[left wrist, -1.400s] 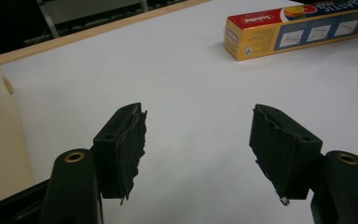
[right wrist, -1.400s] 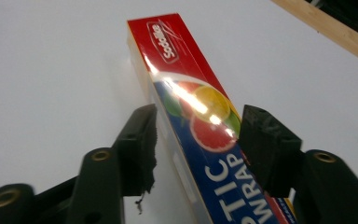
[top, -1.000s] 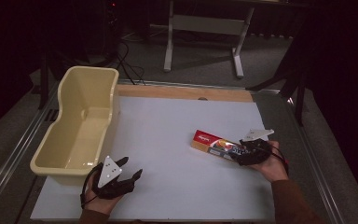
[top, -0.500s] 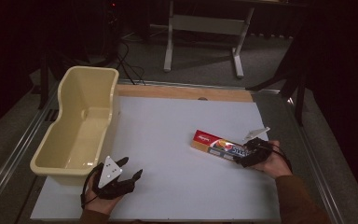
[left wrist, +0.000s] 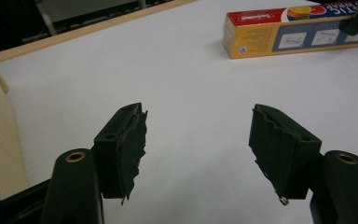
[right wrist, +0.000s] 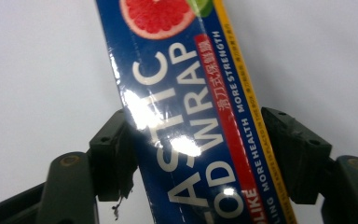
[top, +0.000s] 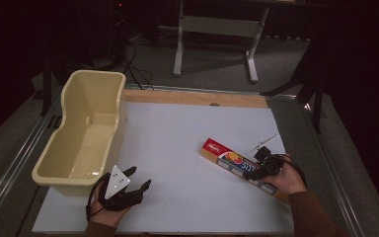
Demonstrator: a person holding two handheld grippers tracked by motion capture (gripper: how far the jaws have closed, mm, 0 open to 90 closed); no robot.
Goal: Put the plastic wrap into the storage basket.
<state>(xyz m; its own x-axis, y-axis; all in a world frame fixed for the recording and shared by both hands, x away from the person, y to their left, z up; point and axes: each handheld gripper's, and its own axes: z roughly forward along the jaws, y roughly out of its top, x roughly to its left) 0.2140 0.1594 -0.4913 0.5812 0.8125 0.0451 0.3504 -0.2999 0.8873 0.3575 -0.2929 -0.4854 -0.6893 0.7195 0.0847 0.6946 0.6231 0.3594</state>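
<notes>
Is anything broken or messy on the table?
Nothing is spilled or broken. The plastic wrap box lies slanted on the white table, with the right gripper around it. The pads of the left gripper look torn and ragged at the edges.

- The tub [top: 86, 133] stands along the left edge of the bench [top: 177, 143].
- The plastic wrap box [top: 227, 160] lies on the bench at the right, running aslant from mid-bench toward the near right corner.
- The left gripper [top: 138, 180] rests at the near left, just before the tub's near end.
- The right gripper [top: 259, 168] sits over the box's near part, fingers [right wrist: 114, 158] on either side of it.
</notes>
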